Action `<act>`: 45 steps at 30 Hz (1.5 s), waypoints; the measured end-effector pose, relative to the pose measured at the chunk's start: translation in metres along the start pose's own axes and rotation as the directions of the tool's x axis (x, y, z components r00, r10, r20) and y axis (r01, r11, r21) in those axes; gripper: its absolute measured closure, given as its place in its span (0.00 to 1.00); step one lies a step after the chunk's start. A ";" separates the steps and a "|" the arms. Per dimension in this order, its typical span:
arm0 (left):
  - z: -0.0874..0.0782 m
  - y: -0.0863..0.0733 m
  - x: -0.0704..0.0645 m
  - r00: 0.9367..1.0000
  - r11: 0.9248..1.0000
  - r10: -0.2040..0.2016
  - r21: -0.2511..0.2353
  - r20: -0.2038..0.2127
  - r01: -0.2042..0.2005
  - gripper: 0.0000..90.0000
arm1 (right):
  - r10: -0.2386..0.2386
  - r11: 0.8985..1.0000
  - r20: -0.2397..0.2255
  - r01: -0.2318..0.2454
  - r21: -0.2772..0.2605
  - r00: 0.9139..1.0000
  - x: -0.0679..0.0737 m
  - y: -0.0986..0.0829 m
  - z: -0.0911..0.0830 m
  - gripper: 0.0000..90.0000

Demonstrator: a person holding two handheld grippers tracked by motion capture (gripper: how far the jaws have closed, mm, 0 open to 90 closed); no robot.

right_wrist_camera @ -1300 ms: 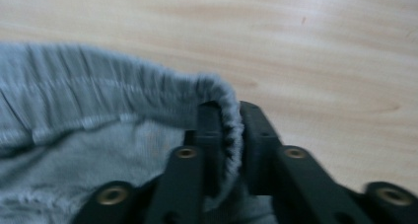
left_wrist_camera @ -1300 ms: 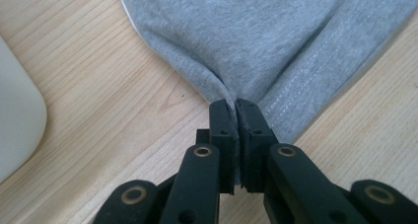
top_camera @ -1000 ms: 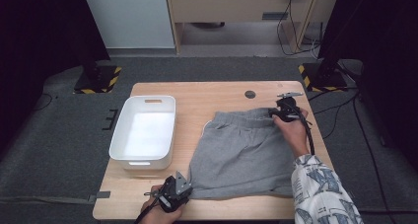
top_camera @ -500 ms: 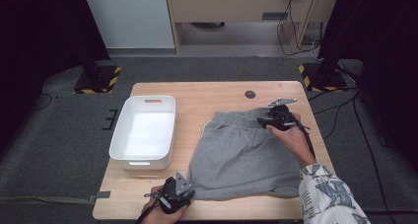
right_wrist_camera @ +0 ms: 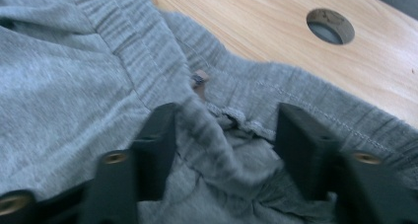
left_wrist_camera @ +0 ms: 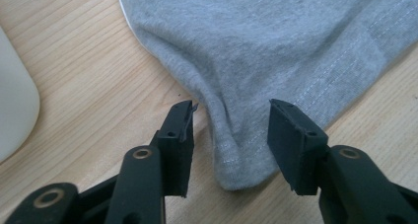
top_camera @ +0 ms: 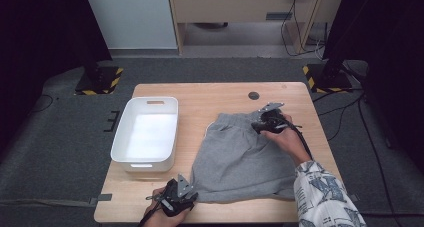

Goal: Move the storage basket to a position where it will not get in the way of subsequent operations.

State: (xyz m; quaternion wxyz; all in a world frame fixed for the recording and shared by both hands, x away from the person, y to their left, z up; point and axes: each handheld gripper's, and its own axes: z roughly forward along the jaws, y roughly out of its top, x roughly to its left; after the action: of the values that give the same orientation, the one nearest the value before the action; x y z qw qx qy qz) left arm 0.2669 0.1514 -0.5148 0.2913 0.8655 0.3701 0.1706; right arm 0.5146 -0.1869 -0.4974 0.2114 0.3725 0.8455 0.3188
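Observation:
Grey shorts (top_camera: 240, 154) lie flat on the wooden table (top_camera: 210, 94), waistband at the far side. My left gripper (top_camera: 192, 194) sits at the near left hem corner. In the left gripper view it is open (left_wrist_camera: 231, 135), and the hem corner (left_wrist_camera: 241, 169) lies between the two jaws without being pinched. My right gripper (top_camera: 256, 126) rests on the right part of the waistband. In the right gripper view it is open (right_wrist_camera: 224, 145), with a bunched fold of waistband fabric (right_wrist_camera: 217, 130) between the jaws.
A white plastic bin (top_camera: 142, 164) stands left of the shorts, and its corner (left_wrist_camera: 15, 110) shows in the left gripper view. A round cable hole (top_camera: 254, 95) (right_wrist_camera: 330, 25) sits in the table just beyond the waistband. Bare wood runs along the far edge.
My right gripper has moved left and nearer, from the waistband's far right corner onto the waistband, and the fabric there has bunched. The left gripper has stayed at the hem corner.

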 end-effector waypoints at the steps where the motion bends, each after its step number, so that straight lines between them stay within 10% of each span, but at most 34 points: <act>1: 0.000 0.000 0.000 1.000 1.000 0.002 0.001 0.003 -0.002 0.61 | -0.008 1.000 -0.001 0.008 -0.001 1.000 0.000 0.001 0.000 0.55; 11: 0.000 0.002 -0.002 0.999 1.000 0.008 0.011 0.033 -0.008 0.76 | -0.053 0.998 -0.053 0.055 0.036 0.997 0.003 -0.001 0.003 0.95; 16: -0.001 0.004 -0.002 0.999 0.999 0.036 0.025 0.012 -0.037 0.94 | -0.022 0.999 -0.035 0.023 0.027 0.999 0.001 0.002 0.006 0.97; 28: -0.004 0.002 0.002 0.999 0.999 0.033 0.034 -0.005 -0.032 0.96 | 0.065 0.997 0.057 -0.067 0.033 0.996 -0.006 0.028 0.024 0.97; 38: -0.009 0.000 0.000 0.999 0.999 -0.022 -0.045 -0.027 0.021 0.61 | 0.096 0.995 0.093 -0.094 -0.028 0.991 0.014 0.042 0.023 0.49; 45: -0.010 0.000 0.001 0.999 0.997 -0.051 -0.062 -0.015 0.050 0.57 | 0.108 0.993 0.030 -0.106 -0.057 0.994 0.047 0.062 0.024 0.48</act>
State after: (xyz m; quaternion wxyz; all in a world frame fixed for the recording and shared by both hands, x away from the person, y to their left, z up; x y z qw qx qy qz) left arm 0.2627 0.1558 -0.5071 0.3189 0.8449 0.3890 0.1818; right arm 0.5302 -0.1099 -0.4765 0.2181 0.4166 0.8116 0.3467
